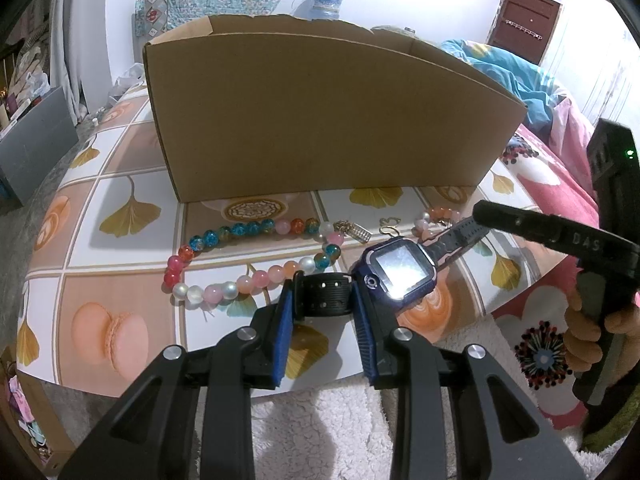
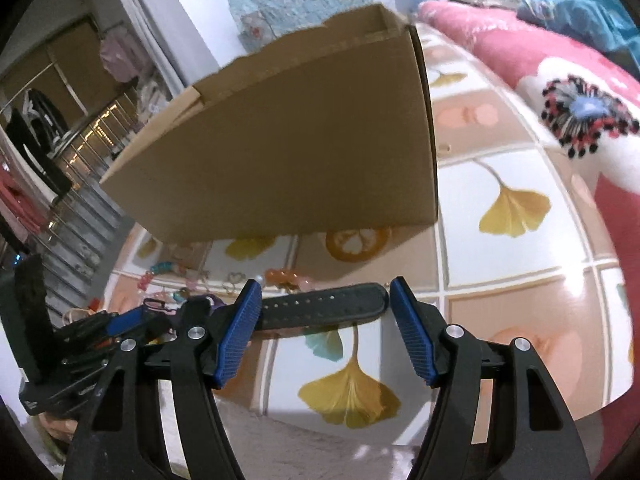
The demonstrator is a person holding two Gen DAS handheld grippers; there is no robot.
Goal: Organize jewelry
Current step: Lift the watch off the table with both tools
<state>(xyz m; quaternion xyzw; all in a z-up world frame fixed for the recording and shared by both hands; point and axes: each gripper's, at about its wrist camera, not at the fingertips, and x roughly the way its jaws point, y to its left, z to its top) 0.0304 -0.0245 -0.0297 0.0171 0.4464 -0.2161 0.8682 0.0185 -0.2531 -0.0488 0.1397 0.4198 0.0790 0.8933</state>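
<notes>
A blue smartwatch [image 1: 400, 266] with black straps is held just above the table. My left gripper [image 1: 323, 296] is shut on its near strap [image 1: 324, 294]. My right gripper [image 2: 325, 304] is open, with the watch's other strap [image 2: 320, 307] lying between its jaws; one of its fingers [image 1: 532, 226] shows over that strap in the left wrist view. A string of coloured beads [image 1: 248, 256] lies on the table in front of an open cardboard box [image 1: 320, 116], which also shows in the right wrist view [image 2: 288, 152]. A small gold chain [image 1: 352, 229] and a gold ring [image 1: 389, 226] lie by the beads.
The round table [image 1: 116, 240] has a tile and ginkgo-leaf pattern. A pink floral blanket [image 2: 560, 80] and bedding lie to the right. White fluffy fabric [image 1: 320, 432] lies below the table's front edge. A grey box [image 1: 32, 140] sits at far left.
</notes>
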